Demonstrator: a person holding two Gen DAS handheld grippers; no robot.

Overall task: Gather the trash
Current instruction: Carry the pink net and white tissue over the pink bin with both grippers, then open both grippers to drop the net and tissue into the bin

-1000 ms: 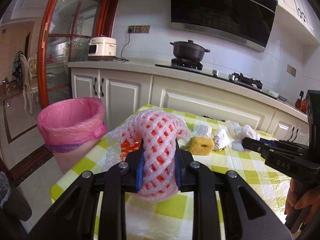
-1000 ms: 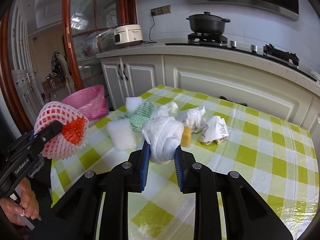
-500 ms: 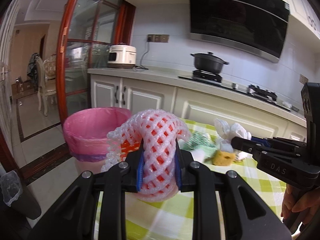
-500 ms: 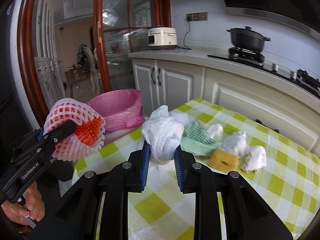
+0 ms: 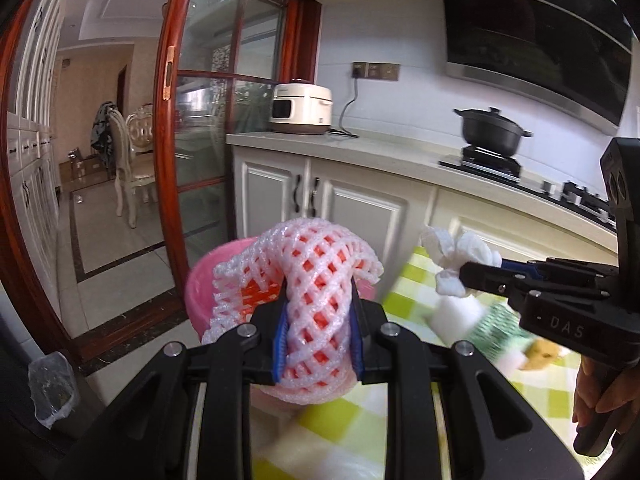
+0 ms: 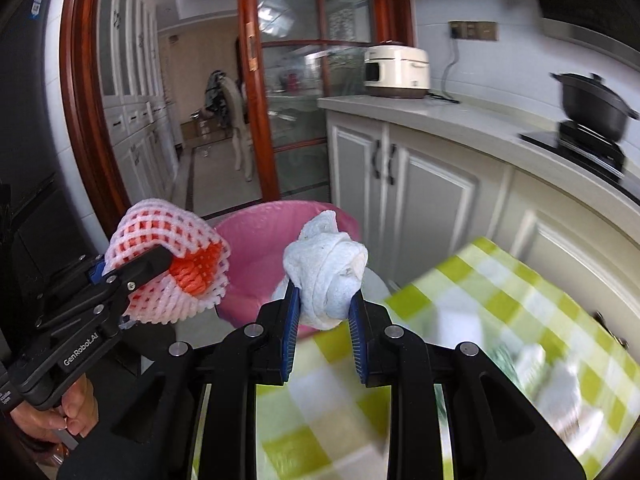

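Observation:
My left gripper (image 5: 319,344) is shut on a pink and orange foam fruit net (image 5: 316,280), held near the rim of the pink-lined trash bin (image 5: 204,280) beyond the table's left end. The net (image 6: 168,264) and the left gripper (image 6: 120,276) also show in the right wrist view. My right gripper (image 6: 322,332) is shut on a crumpled white tissue wad (image 6: 328,276), with the bin (image 6: 272,232) just behind it. The right gripper (image 5: 472,280) and its tissue (image 5: 456,260) show at the right of the left wrist view.
A green and white checked table (image 6: 460,320) carries more trash, blurred: white foam, a green net (image 5: 496,324) and a yellow sponge (image 5: 540,354). White cabinets (image 5: 340,208) and a counter with a rice cooker (image 5: 300,108) stand behind. A red door frame (image 5: 168,120) is at the left.
Both grippers have swung left from over the table toward the pink bin, each still holding its trash. The bin now sits directly behind both loads.

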